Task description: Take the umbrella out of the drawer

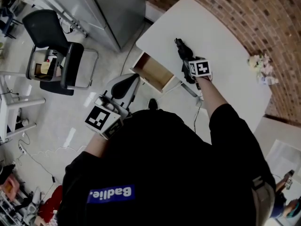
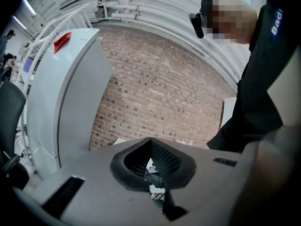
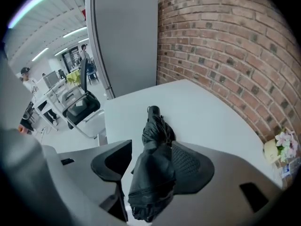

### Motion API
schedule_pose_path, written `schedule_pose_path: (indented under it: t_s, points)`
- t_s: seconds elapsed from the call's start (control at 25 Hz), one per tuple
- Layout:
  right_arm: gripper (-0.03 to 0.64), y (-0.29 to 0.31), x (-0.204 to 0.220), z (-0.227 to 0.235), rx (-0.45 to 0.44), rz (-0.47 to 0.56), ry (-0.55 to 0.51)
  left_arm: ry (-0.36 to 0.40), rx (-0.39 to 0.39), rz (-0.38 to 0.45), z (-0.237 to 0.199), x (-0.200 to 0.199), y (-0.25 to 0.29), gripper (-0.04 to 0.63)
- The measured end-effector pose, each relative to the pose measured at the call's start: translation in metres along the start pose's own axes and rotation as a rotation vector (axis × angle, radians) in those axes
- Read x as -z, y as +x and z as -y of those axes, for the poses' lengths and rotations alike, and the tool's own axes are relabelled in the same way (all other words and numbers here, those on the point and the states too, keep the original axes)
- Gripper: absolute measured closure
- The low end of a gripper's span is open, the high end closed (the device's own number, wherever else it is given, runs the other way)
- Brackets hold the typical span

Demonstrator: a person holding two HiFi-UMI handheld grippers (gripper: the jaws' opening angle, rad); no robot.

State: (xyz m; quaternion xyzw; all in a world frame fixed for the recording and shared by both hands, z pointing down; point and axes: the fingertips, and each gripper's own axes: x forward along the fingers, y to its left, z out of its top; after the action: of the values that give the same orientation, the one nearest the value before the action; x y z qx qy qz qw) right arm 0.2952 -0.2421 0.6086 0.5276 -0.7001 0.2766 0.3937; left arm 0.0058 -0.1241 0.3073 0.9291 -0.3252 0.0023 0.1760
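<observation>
Starting at the left, the left hand-held gripper point(image 2: 150, 145) is held level beside the counter point(image 1: 221, 36), away from the work, its jaws together with nothing between them. Next along, the drawer point(image 1: 155, 73) stands pulled out from the counter's near corner, and the part of its inside that shows is bare. Further right, the folded black umbrella point(image 3: 153, 173) lies flat on the white counter top, apart from the drawer. The right hand-held gripper point(image 3: 151, 147) points down over it with jaws spread wide. The umbrella sits between them, but there is a clear gap on one side, so it is not clamped. I judge the main job done: the umbrella is out and set down. Only lifting the right hand-held gripper clear seems left, and perhaps shutting the drawer.
</observation>
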Motion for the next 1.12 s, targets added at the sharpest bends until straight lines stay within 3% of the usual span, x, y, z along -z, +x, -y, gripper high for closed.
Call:
schedule_pose_path:
  t_s: [0.32,0.72,1.12]
  points:
    - [0.345,-0.073,-0.02,-0.037,-0.017,0.172,0.062,0.0,0.108,0.009,0.019,0.003,-0.012,0.598]
    - [0.393,-0.152,-0.029,-0.142,-0.202,0.315,0.239,0.012,0.2,0.01,0.034,0.002,-0.039,0.598]
    - [0.526,-0.207,-0.039,-0.235,-0.338,0.413,0.165,-0.006,0.225,-0.024,0.032,0.012,-0.066,0.598]
